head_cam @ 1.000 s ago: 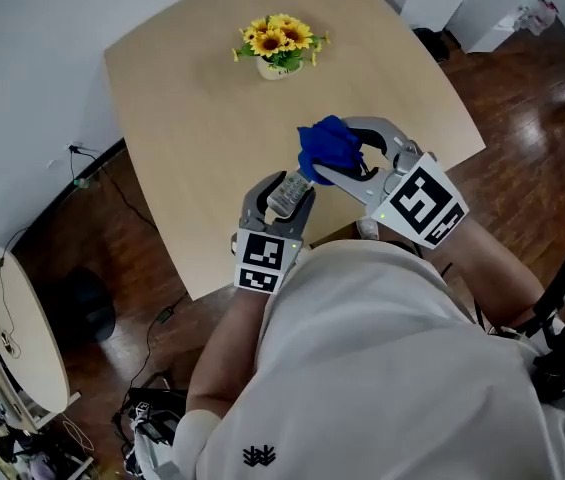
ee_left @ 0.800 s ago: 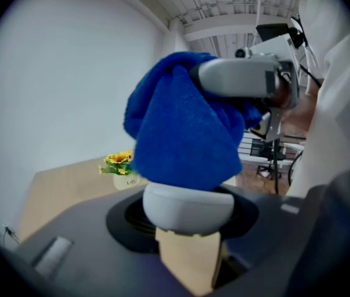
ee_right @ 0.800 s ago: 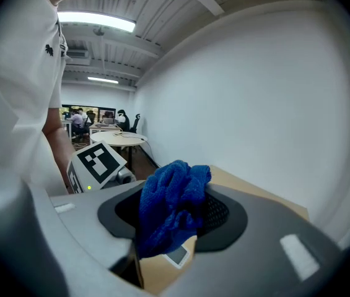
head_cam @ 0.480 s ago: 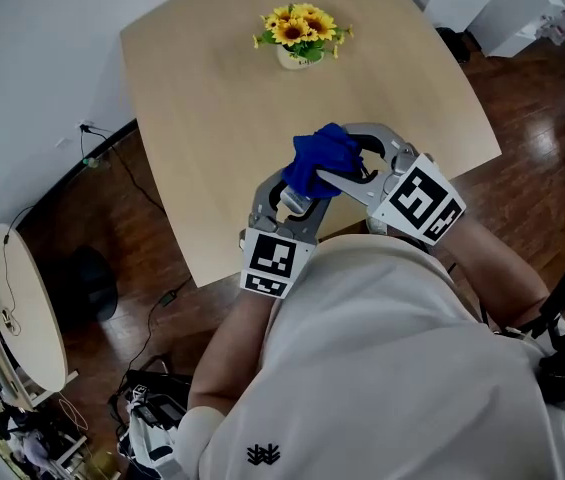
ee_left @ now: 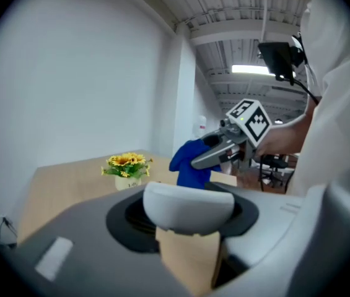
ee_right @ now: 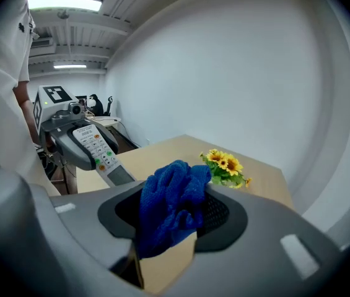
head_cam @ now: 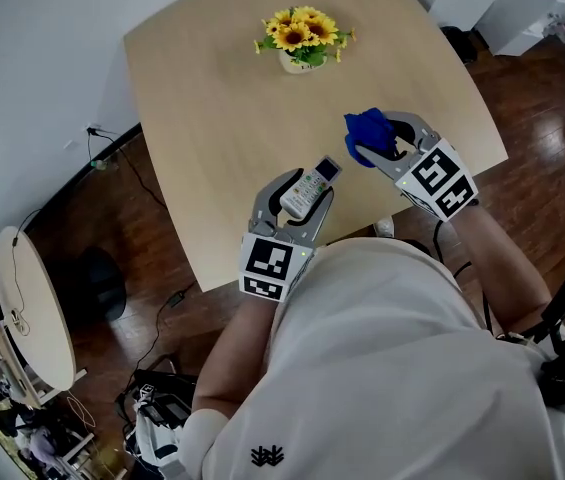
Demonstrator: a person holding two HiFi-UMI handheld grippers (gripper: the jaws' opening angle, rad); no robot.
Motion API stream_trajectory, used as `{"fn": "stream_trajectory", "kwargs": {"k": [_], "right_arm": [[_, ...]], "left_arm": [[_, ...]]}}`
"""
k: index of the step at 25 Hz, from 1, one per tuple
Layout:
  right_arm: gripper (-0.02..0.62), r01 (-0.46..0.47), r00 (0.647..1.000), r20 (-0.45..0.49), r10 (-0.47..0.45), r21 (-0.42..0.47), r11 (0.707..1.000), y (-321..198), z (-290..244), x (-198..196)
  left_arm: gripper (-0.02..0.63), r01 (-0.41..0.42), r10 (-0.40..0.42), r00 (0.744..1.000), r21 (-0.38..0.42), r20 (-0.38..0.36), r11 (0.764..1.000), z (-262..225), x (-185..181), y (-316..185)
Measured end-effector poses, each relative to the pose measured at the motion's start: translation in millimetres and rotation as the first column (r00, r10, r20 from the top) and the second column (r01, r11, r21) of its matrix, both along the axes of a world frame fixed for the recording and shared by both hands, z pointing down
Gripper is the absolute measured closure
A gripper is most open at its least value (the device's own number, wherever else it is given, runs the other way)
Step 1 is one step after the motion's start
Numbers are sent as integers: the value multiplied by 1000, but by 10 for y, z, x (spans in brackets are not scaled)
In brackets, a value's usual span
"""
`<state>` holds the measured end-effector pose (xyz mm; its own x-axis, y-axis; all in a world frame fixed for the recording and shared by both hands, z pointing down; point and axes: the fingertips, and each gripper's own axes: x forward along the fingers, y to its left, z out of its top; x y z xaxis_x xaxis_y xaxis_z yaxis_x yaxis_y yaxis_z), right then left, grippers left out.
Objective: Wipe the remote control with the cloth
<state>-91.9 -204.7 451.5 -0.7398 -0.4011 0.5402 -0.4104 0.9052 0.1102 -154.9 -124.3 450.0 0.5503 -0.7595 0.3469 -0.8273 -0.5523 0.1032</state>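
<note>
A white remote control (head_cam: 307, 189) with coloured buttons is clamped in my left gripper (head_cam: 302, 196), held above the near edge of the wooden table (head_cam: 212, 98). In the left gripper view its rounded white end (ee_left: 189, 205) fills the space between the jaws. My right gripper (head_cam: 382, 138) is shut on a bunched blue cloth (head_cam: 365, 135), off to the right of the remote and apart from it. In the right gripper view the blue cloth (ee_right: 171, 202) hangs between the jaws, and the remote (ee_right: 98, 150) shows at the left with its buttons facing me.
A small pot of yellow sunflowers (head_cam: 304, 38) stands at the far side of the table. Dark wooden floor surrounds the table. A round side table (head_cam: 27, 313) stands at lower left with cables nearby.
The right gripper has carried the blue cloth off the remote and away to the right. The remote, covered by the cloth half a second ago, now shows in the left gripper.
</note>
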Motion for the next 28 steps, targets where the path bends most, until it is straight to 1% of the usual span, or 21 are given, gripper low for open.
{"fn": "stream_trajectory", "kwargs": {"k": [2,5,7,9,11,12,15,17,19,21,23,28], "right_arm": [[398,-22,1000,-12,22,-12,1000,-21,95,172],[398,-53,998,-23,52,-41,998,13,171,396],[398,-74,997,-33,72,-56,996,27,241,574],[397,-95,995,-42,92,-69,993,36,287,746],[398,-113,993,-46,110,-80,990,43,274,854],[398,-119,992,-49,116,-84,989,42,259,886],[399,-127,990,-74,121,-88,988,39,297,1043],[398,-134,988,-92,125,-92,987,38,315,1168],[398,-144,986,-100,134,-98,985,26,286,1244],[397,-154,984,-103,144,-102,983,4,266,1301],[397,-162,983,-104,151,-105,981,-19,282,1351],[398,-162,984,-97,150,-126,979,-20,374,1363]], "left_arm": [[371,36,-38,999,-50,-29,998,115,-77,-72],[371,129,-132,991,-91,-20,987,320,-369,-259],[371,209,-210,978,-103,4,973,455,-635,-417],[371,292,-290,956,-114,32,950,611,-910,-574],[371,375,-372,927,-133,50,917,807,-1179,-717],[371,417,-414,909,-147,55,897,917,-1314,-780],[371,535,-532,844,-188,70,824,1226,-1669,-899],[371,592,-589,804,-211,83,778,1381,-1823,-926],[371,623,-619,779,-235,100,746,1510,-1901,-925],[371,639,-632,766,-256,117,726,1619,-1919,-903],[371,644,-634,761,-273,134,715,1707,-1898,-870],[371,625,-596,779,-332,197,707,1955,-1771,-764]]}}
